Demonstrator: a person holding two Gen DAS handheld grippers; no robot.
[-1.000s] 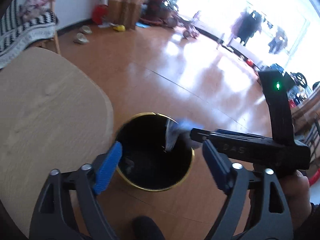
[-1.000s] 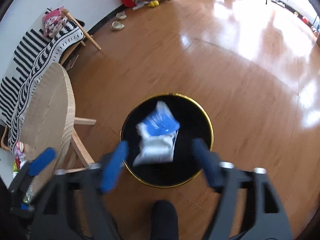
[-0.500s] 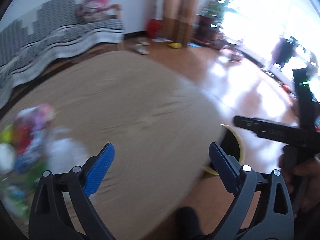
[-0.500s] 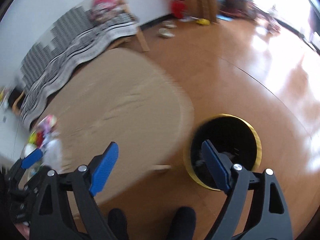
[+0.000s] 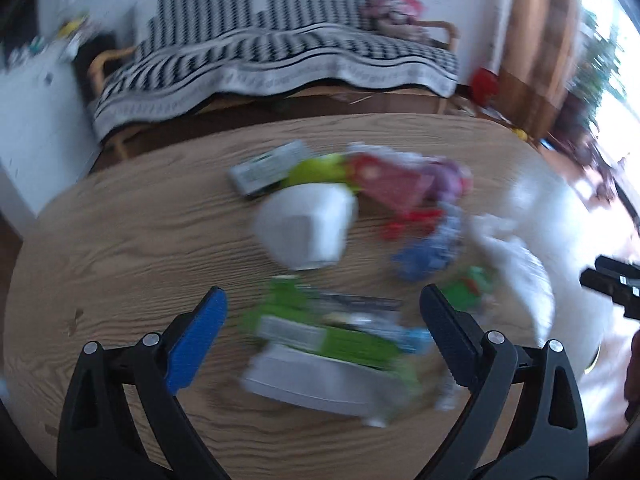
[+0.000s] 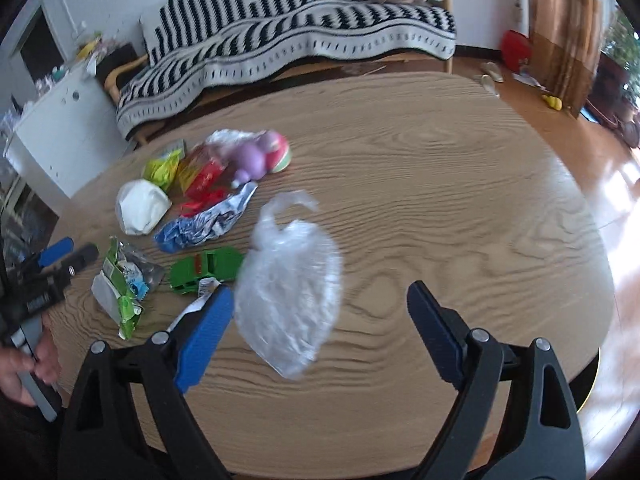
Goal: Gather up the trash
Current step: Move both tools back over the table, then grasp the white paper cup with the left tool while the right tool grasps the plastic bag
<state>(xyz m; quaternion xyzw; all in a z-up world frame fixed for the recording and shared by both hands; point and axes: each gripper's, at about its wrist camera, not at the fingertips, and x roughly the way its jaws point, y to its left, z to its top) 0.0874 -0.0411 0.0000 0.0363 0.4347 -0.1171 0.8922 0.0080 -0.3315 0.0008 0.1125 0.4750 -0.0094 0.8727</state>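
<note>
Both tools hover over the wooden worktop [image 6: 440, 200], pointed steeply down at a scatter of trash.

The left hand-held gripper [image 5: 320, 344] is released, its blue pads spread wide with nothing clamped; a green-and-white packet [image 5: 320, 344] lies on the worktop below the gap, blurred. Beyond it in this view sit a white cup [image 5: 308, 228] on its side, a grey box [image 5: 268, 168], red wrappers [image 5: 396, 184] and a blue foil wrapper [image 5: 428, 256], all smeared.

The right hand-held gripper [image 6: 320, 328] is also released and empty, its jaws just finishing their spread. A clear plastic bag [image 6: 288, 284] lies on the worktop just beside its left pad, partly within the gap, not pinched. To the left lie a green toy car [image 6: 208, 266], the blue foil wrapper [image 6: 204, 226], a white cup [image 6: 140, 208], a yellow-green wrapper [image 6: 162, 168], red wrappers [image 6: 204, 180] and a purple-and-red toy [image 6: 260, 152]. The green-and-white packet [image 6: 120, 288] lies nearest the left tool, held by a hand [image 6: 24, 368] at the left edge.

A striped blanket [image 6: 300, 28] drapes a bench behind.
</note>
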